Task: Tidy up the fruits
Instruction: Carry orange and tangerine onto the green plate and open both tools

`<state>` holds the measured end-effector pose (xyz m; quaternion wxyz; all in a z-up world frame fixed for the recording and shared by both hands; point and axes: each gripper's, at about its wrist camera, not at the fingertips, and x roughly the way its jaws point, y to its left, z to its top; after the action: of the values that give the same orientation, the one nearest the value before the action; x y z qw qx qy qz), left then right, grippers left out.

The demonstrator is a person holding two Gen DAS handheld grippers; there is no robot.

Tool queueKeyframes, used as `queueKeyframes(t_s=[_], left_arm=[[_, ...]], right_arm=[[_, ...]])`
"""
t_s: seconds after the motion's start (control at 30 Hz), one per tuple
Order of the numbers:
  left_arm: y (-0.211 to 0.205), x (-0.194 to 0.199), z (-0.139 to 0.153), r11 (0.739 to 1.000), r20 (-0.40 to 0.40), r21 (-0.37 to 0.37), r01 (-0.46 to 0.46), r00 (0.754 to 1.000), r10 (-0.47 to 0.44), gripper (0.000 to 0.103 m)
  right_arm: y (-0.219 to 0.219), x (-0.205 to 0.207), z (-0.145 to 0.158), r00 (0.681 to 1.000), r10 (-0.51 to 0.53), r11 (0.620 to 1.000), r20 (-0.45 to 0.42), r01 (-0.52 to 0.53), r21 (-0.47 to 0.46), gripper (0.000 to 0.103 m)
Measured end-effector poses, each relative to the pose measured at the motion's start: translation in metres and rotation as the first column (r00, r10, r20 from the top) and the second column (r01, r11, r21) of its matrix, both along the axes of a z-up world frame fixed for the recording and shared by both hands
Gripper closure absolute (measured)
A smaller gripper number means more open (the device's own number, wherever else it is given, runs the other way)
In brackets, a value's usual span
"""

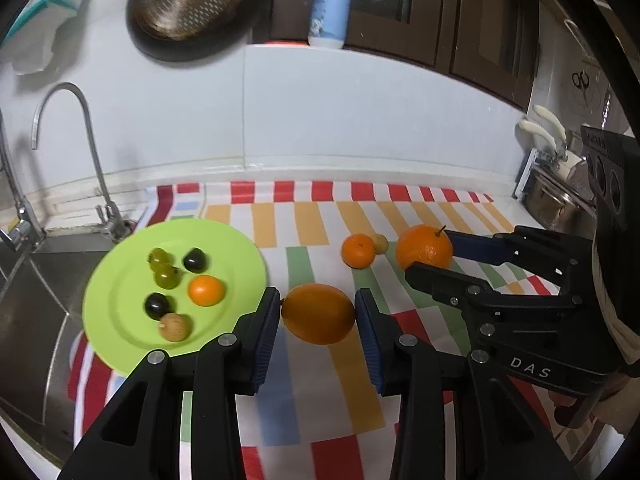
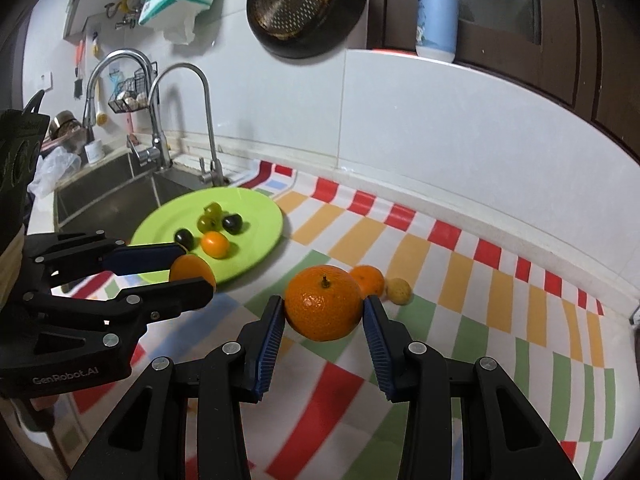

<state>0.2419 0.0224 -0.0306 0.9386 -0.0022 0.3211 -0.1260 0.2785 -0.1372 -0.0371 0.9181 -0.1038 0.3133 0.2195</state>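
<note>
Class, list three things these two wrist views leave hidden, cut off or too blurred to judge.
1. Left wrist view: the pot at the right is half hidden behind the right gripper.
2. Right wrist view: the left gripper covers most of its orange.
3. Left wrist view: the bottle label is too blurred to read.

Striped cloth [image 1: 304, 380] carries green plate [image 1: 120, 336], tangerine [image 1: 358, 251].

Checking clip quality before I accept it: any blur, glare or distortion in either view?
Left wrist view: strong fisheye bending of the wall edge, dark corners; the plate and its fruit look slightly smeared, the orange between the left gripper pads is sharp. Right wrist view: same bending, the cloth is soft, the orange in the right gripper is crisp; no harsh glare.
</note>
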Motion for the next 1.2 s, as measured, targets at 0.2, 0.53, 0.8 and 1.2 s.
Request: queueKeyframes(t_s=[0.2, 0.53, 0.8, 1.2], left_arm=[[0.021, -0.012, 0.011, 0.999, 0.023, 0.006, -0.033, 0.999, 0.033, 0.065], [0.055, -0.022, 0.028, 0.996, 0.067, 0.014, -0.087, 0.994, 0.086, 0.065], [0.082, -0.023, 0.037, 0.992, 0.097, 0.023, -0.125, 0.988, 0.123, 0.065], [0.114, 0.002, 0.034, 0.982, 0.106, 0.050, -0.183, 0.979, 0.177, 0.065]], right_arm=[[0.020, -0.010, 0.011, 1.000, 0.003, 1.000, 0.020, -0.004, 0.019, 0.062], [0.051, -0.016, 0.027, 0.998, 0.007, 0.999, 0.055, -0.010, 0.050, 0.061], [0.076, -0.014, 0.037, 0.996, 0.016, 0.998, 0.083, -0.022, 0.062, 0.061], [0.115, 0.013, 0.033, 0.997, 0.045, 0.998, 0.068, -0.048, 0.044, 0.061]])
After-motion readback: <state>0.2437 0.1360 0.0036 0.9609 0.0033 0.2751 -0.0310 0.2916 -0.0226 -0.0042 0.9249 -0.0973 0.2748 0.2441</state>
